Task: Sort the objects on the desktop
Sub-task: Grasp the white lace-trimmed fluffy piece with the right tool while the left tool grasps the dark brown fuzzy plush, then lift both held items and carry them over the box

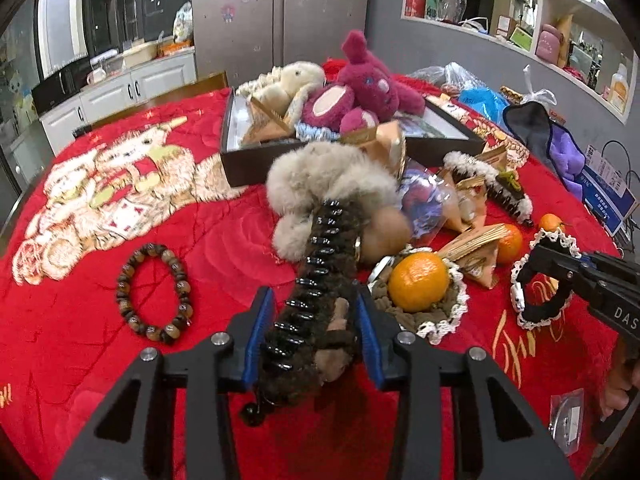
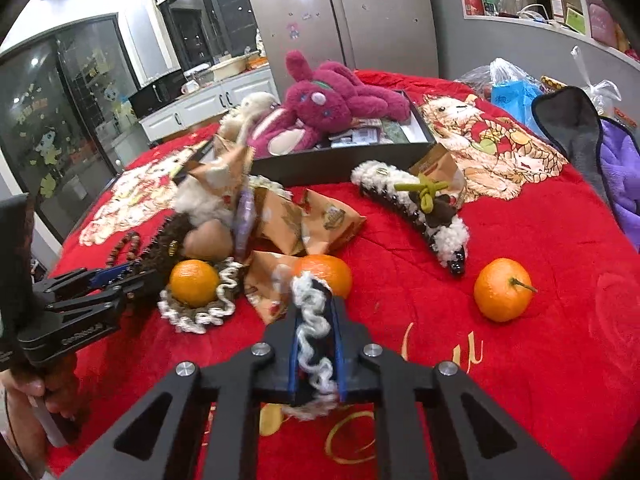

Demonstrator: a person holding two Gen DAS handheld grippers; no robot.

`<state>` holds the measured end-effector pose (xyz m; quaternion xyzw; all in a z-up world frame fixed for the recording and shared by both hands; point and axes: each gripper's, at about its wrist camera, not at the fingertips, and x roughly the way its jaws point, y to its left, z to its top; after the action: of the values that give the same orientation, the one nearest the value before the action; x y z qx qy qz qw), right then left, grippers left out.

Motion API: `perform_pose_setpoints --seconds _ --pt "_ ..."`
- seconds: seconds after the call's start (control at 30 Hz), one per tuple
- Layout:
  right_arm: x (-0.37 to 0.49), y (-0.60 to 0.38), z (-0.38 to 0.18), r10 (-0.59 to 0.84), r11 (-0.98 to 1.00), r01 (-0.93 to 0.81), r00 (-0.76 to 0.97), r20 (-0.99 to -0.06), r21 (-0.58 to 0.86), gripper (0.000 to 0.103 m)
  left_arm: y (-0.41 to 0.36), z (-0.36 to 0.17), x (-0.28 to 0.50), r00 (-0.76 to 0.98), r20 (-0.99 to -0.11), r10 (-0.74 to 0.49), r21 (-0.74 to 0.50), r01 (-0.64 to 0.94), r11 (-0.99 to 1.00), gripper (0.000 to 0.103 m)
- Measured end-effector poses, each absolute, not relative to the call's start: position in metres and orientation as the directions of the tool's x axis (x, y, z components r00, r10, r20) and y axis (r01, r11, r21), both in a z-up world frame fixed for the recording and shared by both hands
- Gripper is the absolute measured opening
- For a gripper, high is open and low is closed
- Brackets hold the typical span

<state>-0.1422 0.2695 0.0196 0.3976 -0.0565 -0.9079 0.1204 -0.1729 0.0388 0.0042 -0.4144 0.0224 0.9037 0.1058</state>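
Both cams are riding on the tongs, looking fwd and down along the fingers, close over the red-covered worktop (image 1: 168,264). Left cam is facing the black box (image 1: 248,160) w/ the fridge behind. Right cam is sitting further right, same heading. Both are sharing the box, the magenta plush (image 2: 332,100) and each other's tongs at frame edge.

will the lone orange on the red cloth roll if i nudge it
Probably: the orange looks round and sits free on the cloth, touching nothing. The soft quilted surface may slow it. Its stem sticks out sideways, so it may wobble rather than roll straight.
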Motion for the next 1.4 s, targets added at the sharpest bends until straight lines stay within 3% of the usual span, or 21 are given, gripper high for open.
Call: perform_pose_setpoints --seconds 0.57,1.03,1.4 --pt "-0.096 0.248 0.077 -0.235 -0.972 0.187 -0.740 -0.630 0.143 0.012 0.026 0.065 -0.139 -0.739 -0.640 0.209 -0.109 -0.181 -0.977 0.039" --pt "-0.066 0.225 0.121 -0.263 -0.964 0.237 -0.798 -0.542 0.119 0.012 -0.002 0.128 -0.105 -0.828 -0.537 0.160 -0.090 -0.133 -0.987 0.039" --pt "-0.054 0.232 0.128 -0.273 -0.962 0.242 -0.808 -0.523 0.128 0.012 -0.020 0.135 -0.106 -0.801 -0.565 0.198 -0.143 -0.141 -0.980 0.039"
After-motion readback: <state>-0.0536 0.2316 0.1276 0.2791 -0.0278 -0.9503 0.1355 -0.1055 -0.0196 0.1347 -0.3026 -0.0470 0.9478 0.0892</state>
